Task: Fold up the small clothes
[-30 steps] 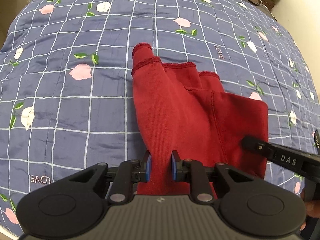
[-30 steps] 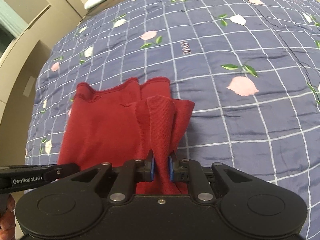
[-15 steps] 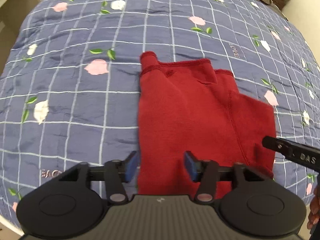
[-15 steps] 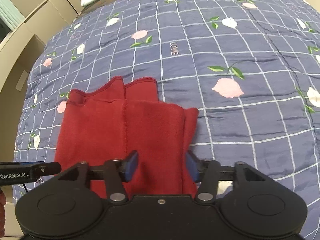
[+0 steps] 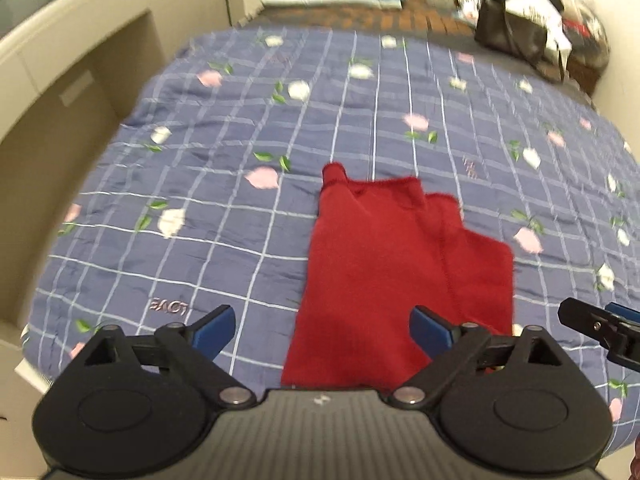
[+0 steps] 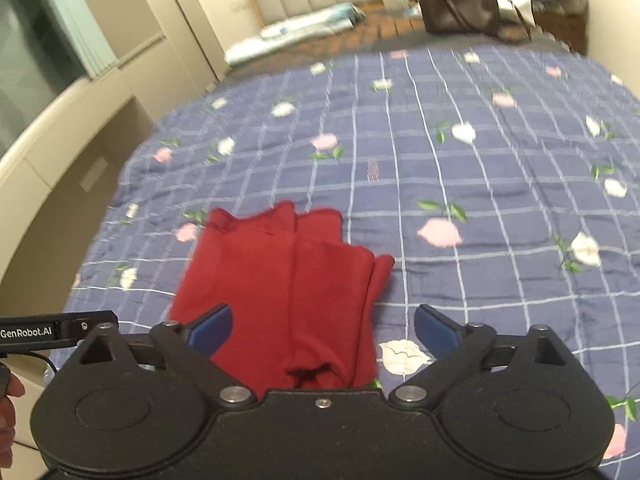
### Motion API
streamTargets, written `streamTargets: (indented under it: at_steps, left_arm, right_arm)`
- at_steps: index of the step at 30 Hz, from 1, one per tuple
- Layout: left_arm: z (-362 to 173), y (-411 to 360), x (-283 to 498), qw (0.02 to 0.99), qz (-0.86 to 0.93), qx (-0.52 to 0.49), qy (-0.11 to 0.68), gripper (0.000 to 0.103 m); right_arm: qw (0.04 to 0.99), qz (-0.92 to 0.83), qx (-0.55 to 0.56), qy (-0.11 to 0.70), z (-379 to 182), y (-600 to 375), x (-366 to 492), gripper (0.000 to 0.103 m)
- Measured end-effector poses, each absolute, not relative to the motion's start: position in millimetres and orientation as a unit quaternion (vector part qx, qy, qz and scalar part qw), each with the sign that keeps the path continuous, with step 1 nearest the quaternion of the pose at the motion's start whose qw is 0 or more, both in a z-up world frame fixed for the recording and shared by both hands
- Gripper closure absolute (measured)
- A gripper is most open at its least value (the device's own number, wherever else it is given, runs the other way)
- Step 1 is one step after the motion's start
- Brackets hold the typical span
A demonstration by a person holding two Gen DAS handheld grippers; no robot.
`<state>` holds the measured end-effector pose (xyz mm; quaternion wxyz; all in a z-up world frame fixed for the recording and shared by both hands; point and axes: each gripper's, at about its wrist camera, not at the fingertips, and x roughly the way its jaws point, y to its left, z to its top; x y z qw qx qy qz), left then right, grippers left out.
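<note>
Knitwear, my red garment (image 5: 384, 264), lies folded flat on the bed's quilt (image 5: 200, 208) near its front edge, bare quilt all round, my left gripper (image 5: 322, 330) and right gripper (image 6: 323, 330) both spread wide above it.

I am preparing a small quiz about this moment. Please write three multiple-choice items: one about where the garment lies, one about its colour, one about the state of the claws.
1. Where does the red garment lie?
A. on the blue checked quilt
B. on a wooden floor
C. inside the dark bag

2. What colour is the garment?
A. white
B. dark red
C. green

3. In what state are the two claws?
A. both shut on the cloth
B. only the left one is open
C. both open, holding nothing

Answers:
1 A, the cloth rests flat on the quilt with the flower print.
2 B, it is dark red in both wrist views.
3 C, the left claw and the right claw have their blue pads wide apart, with the garment lying beyond them, not pinched.
</note>
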<state>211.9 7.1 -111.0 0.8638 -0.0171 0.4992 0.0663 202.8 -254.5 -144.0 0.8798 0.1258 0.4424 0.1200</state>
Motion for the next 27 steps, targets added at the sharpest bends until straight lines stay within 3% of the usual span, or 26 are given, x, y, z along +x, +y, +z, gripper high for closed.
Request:
streamTargets:
  at_steps: [14, 27]
  left_arm:
    - [-47, -25, 63, 0.9, 0.098, -0.012, 0.425, 0.001]
    - [-43, -7, -26, 0.914, 0.077, -0.002, 0.399, 0.0]
  right_arm:
    - [0.911, 0.162, 0.111, 0.362, -66, -277, 76, 0.001]
    - [0.908, 0.16, 0.1, 0.374, -56, -263, -6, 0.001]
